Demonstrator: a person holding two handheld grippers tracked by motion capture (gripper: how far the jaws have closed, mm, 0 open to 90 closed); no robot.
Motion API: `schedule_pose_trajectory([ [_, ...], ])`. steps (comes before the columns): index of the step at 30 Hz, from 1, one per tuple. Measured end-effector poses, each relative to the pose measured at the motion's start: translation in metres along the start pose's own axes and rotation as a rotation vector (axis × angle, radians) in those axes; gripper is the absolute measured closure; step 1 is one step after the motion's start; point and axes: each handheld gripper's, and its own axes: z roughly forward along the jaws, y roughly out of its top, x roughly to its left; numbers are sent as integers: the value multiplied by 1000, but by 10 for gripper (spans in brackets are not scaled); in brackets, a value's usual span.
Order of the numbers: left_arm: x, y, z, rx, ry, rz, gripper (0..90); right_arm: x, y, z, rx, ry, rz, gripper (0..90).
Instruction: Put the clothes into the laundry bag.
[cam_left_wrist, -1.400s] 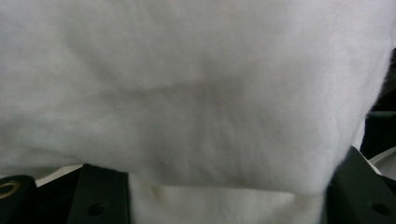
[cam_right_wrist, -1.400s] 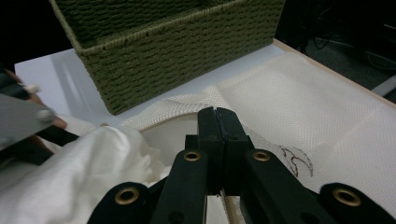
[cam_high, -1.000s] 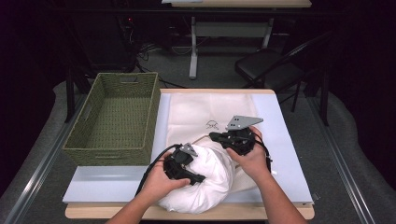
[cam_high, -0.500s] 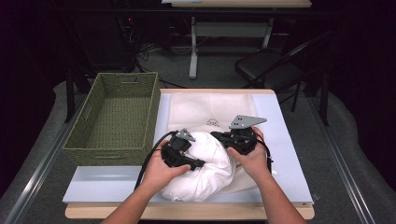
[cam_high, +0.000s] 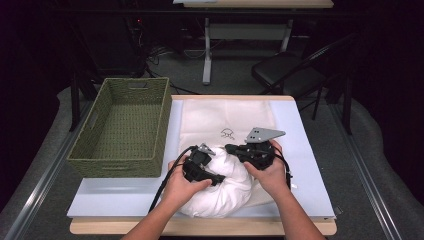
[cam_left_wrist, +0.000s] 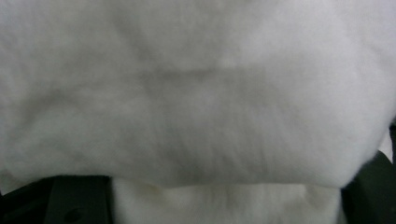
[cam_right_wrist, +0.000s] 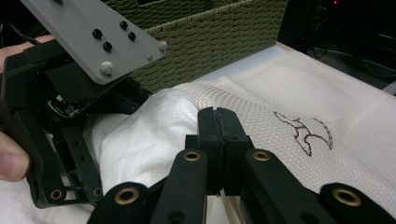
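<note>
**Pillow half in, grip thin**

While the white pillow (cam_high: 222, 187) bulges at the table's near edge, its far part sits inside the cream case (cam_high: 227, 120) that lies flat beyond it. My right gripper (cam_right_wrist: 218, 116) has its jaws pressed together at the case's open hem, seemingly pinching the fabric. My left gripper (cam_high: 200, 167) is buried in the pillow; its own view is white stuffing pressed close, so I cannot tell how its jaws stand.

Risks, as I judge them: the hem is thin and could slide out of the right jaws if the left shoves hard; the filling could bunch at the mouth; the case may drag toward the green basket (cam_high: 122, 127) just beside it.

No readable writing; the case bears a small dark outline motif (cam_right_wrist: 306, 130), no letters
</note>
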Motion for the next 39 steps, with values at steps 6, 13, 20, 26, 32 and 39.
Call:
schedule_pose_trajectory([
  [6, -5, 1, 3, 12, 24, -8, 301, 2, -4, -1, -4, 3, 3, 900],
  [13, -3, 4, 4, 53, 8, -61, 286, 1, -7, 0, -1, 8, 9, 900],
  [20, 6, 0, 10, 44, -34, -159, 212, 0, -9, 2, 2, 11, 10, 900],
  [26, 7, 1, 8, 47, -53, -144, 286, 1, -9, 3, 2, 11, 8, 900],
  [32, -2, 6, -3, -2, 0, -66, 385, 0, -10, 2, -4, 14, 13, 900],
  [39, -8, 12, -20, -67, 24, -26, 498, -1, -9, -2, -29, 21, 30, 900],
])
